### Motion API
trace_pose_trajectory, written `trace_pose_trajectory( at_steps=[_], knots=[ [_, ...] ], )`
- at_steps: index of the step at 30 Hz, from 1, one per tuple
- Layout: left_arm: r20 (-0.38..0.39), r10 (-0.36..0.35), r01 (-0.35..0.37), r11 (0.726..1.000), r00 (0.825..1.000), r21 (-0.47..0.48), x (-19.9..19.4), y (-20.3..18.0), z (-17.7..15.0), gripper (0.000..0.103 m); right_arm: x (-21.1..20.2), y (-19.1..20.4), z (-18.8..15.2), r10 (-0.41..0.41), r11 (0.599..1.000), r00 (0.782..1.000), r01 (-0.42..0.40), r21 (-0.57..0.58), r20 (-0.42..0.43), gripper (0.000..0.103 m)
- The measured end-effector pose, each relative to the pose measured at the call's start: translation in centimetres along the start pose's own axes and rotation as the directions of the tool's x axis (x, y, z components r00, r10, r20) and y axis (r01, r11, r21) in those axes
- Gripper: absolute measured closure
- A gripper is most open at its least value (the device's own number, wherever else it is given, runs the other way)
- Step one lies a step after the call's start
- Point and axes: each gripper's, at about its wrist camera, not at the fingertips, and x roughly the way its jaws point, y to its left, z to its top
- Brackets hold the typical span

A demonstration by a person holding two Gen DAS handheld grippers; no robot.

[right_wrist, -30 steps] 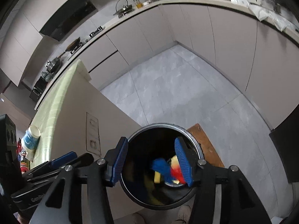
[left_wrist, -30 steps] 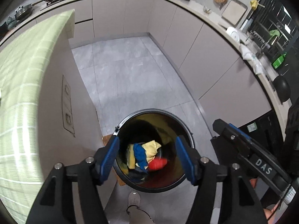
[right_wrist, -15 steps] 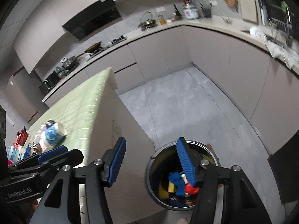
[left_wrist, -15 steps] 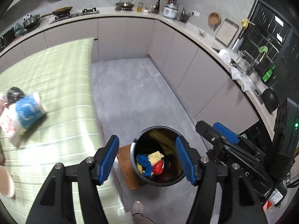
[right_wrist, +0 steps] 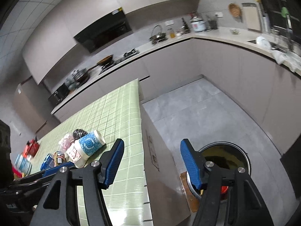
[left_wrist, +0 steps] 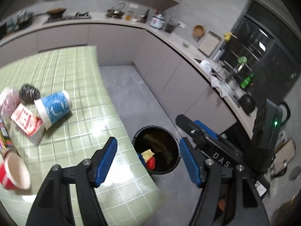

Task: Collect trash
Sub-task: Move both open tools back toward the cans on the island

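Green-checked desk (left_wrist: 79, 86) at 9 o'clock carries litter; trash bin (left_wrist: 157, 148) on grey floor (left_wrist: 131, 94). Left hand-held gripper (left_wrist: 148, 158) and right hand-held gripper (right_wrist: 152, 162) both opening, empty.

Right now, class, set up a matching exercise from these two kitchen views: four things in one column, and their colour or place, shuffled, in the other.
Things:
1. paper cup
2. trash bin
3. tablecloth
4. scouring ball

Descriptions:
A. green with a white grid
B. dark and round, behind the cup
C. on the floor beside the table
D. blue pattern, lying on its side

Pairs: 1-D, 2-C, 3-A, 4-B
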Motion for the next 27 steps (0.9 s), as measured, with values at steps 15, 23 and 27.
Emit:
trace_pose_trajectory(
  at_steps=[15,23,27],
  knots=[
    [0.025,0.074,-0.074,0.997,0.997,0.002,-2.7,4.7,-1.3,0.033,-1.9,3.6,-1.3,-0.011,0.999,1.0,0.012,-0.045,0.023,0.038],
    [0.048,0.174,-0.171,0.983,0.984,-0.06,-6.2,11.5,-2.4,0.033,1.4,10.1,-3.3,0.058,0.996,0.998,-0.059,-0.072,-0.012,0.038],
    [0.049,0.221,-0.215,0.971,0.974,-0.106,-8.3,15.4,-3.4,0.033,3.1,13.7,-4.9,0.083,0.993,0.996,-0.086,-0.085,-0.04,0.038]
  ],
)
